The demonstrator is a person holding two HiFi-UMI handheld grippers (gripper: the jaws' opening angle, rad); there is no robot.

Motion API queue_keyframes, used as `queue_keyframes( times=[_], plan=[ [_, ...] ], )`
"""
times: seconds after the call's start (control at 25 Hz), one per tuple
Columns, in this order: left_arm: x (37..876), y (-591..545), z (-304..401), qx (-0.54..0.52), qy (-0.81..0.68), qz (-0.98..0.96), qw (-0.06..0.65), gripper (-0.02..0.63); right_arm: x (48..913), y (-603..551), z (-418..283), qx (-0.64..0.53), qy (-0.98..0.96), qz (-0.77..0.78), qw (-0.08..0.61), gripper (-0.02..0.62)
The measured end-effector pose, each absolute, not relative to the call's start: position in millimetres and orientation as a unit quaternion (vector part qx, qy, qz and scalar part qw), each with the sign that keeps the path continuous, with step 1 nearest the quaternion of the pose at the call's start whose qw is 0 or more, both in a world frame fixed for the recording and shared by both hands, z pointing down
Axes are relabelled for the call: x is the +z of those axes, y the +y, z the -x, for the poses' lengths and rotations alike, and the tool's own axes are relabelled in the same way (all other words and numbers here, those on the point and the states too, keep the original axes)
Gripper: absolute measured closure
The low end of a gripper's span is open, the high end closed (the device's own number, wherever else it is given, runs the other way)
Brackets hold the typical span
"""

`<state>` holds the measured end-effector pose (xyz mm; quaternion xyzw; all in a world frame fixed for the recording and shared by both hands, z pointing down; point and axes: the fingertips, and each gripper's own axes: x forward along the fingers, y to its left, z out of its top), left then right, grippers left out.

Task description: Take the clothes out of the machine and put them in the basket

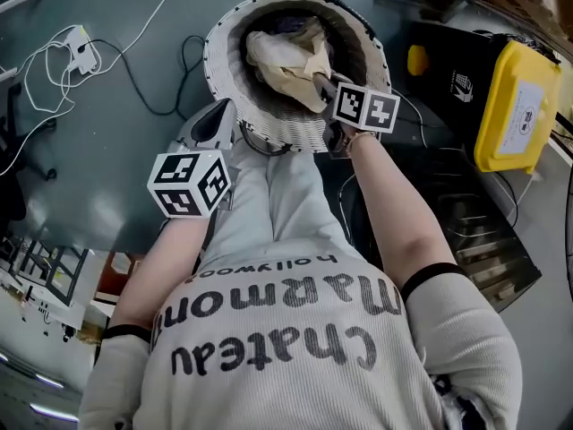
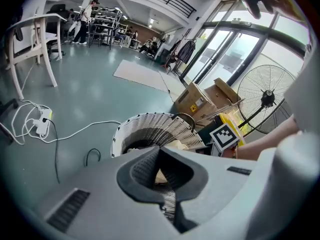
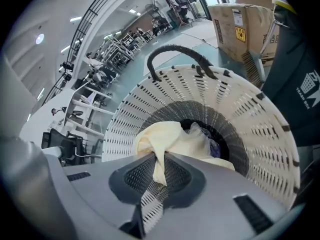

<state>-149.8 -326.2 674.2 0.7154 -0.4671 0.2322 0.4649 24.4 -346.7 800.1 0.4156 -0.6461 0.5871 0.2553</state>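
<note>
Pinching a fold of the cream garment [image 1: 286, 56] between closed jaws, the right gripper [image 1: 320, 83] hangs just inside the mouth of the white basket [image 1: 215, 52], which stands on the floor [image 1: 107, 133]. Most of the garment is bunched inside the basket, on top of a darker, bluish item [image 3: 220, 146] lying deeper in. The left gripper [image 1: 218, 119] sits just outside the basket's near rim with its jaws together. A sliver of cream shows through the gap in its pads, and I judge this to be the garment in the basket seen beyond the gripper, not cloth it has caught. No machine shows in any view.

The step in hand looks like the drop-off, and the task seems well along for this piece. To do it well, the right gripper should go a little deeper into the basket before letting go, so that no tail of cloth ends up draped over the rim. The jaws should open wide and the gripper should lift straight up out of the basket, since the ribbed pads could snag the thin fold and drag it back out. The left gripper is best kept outside the rim, clear of the basket's dark handle [image 3: 175, 51], ready to tuck in any edge that spills over
</note>
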Motion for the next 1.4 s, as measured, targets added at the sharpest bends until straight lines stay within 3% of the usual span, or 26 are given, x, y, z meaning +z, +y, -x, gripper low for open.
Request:
queue_keyframes(
  times=[1.12, 1.4],
  plan=[
    [766, -315, 137, 0.244, -0.440, -0.716, 0.483, 0.598, 930, -319, 0, 0.622, -0.627, -0.377, 0.279, 0.540],
    [780, -313, 136, 0.251, -0.430, -0.724, 0.477, 0.598, 955, -321, 3, 0.650, -0.613, -0.372, 0.251, 0.538]
  ],
)
